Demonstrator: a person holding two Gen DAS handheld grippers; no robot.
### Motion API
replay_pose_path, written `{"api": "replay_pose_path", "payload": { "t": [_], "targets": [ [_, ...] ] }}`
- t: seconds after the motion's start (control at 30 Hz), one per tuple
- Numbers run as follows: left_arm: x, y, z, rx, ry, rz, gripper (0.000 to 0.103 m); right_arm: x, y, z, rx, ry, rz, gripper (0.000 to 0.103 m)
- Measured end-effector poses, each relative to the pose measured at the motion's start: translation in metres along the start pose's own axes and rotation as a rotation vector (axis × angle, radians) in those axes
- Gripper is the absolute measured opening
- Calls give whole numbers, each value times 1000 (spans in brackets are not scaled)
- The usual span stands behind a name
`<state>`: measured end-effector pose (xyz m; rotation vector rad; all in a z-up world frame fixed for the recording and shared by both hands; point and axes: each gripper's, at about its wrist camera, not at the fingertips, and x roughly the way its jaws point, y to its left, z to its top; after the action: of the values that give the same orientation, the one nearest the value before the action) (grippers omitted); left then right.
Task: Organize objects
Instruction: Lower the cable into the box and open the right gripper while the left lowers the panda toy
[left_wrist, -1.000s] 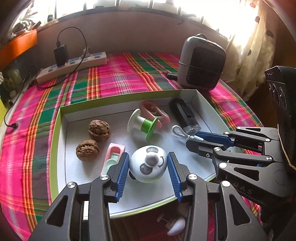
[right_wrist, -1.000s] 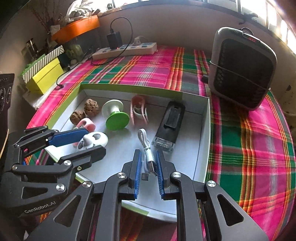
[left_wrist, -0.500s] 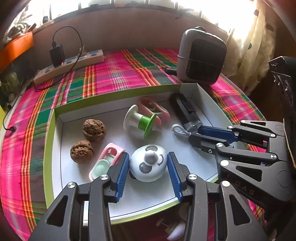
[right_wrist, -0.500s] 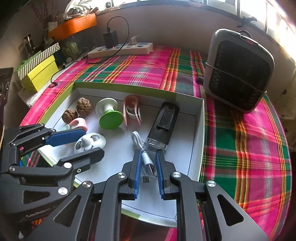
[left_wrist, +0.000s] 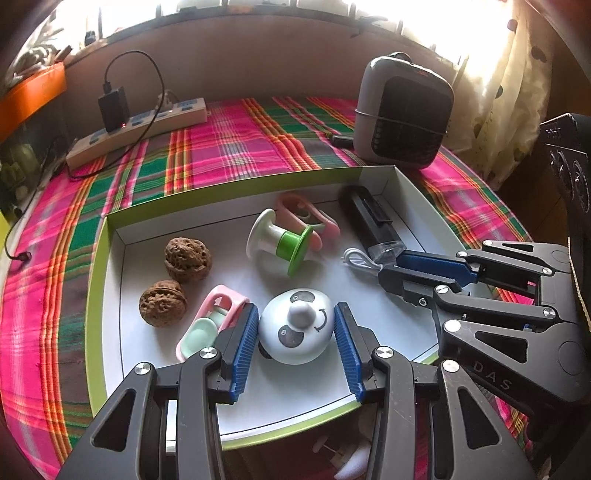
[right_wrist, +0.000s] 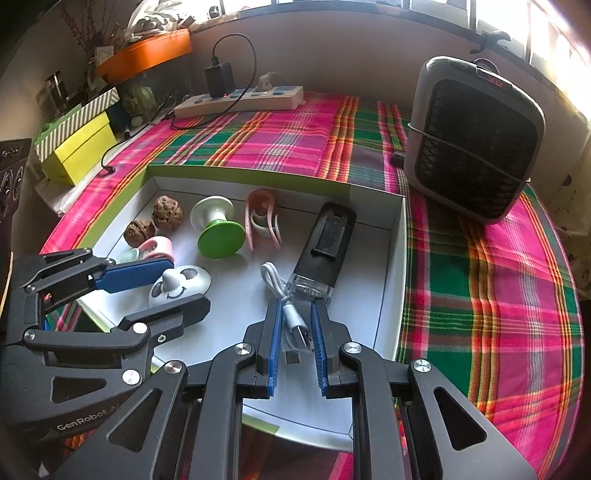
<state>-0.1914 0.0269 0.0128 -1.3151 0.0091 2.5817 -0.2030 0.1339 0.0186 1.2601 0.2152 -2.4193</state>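
Both grippers sit in the tray (left_wrist: 110, 236). Right gripper (right_wrist: 296, 332) pinches the cable (right_wrist: 291, 317) near its plug; left gripper (left_wrist: 295, 328) pads hug the panda (left_wrist: 297, 326). Risk: the cable's loose loop could snag the black case (right_wrist: 325, 243) when lifted, and the round panda may squirt out.

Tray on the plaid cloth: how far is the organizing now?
Already in the tray: two walnuts, spool, black device. In hand: left gripper brackets the panda toy; right gripper is shut on the white cable. Left: placing both.
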Motion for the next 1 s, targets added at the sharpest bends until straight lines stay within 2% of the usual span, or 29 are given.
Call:
{"api": "replay_pose_path", "payload": {
  "t": [0.27, 0.43, 0.67, 0.77, 0.87, 1.0],
  "targets": [
    [0, 0, 0, -1, 0, 0, 40, -1, -2, 0, 14, -4, 6, 18],
    [-1, 0, 0, -4, -3, -9, 40, -3, -2, 0, 19, -9, 7, 27],
    [-5, -2, -2, 2, -15, -12, 40, -6, -2, -2, 26, -14, 1, 29],
    [-9, -2, -2, 1, -22, -15, 40, -10, -4, -3, 39, -22, -2, 32],
    [-14, -3, -3, 3, -31, -19, 40, -14, -5, -4, 46, -30, -5, 40],
    [-24, -4, -6, -1, -49, -24, 40, -22, -3, -6, 53, -41, -15, 41]
  ]
}}
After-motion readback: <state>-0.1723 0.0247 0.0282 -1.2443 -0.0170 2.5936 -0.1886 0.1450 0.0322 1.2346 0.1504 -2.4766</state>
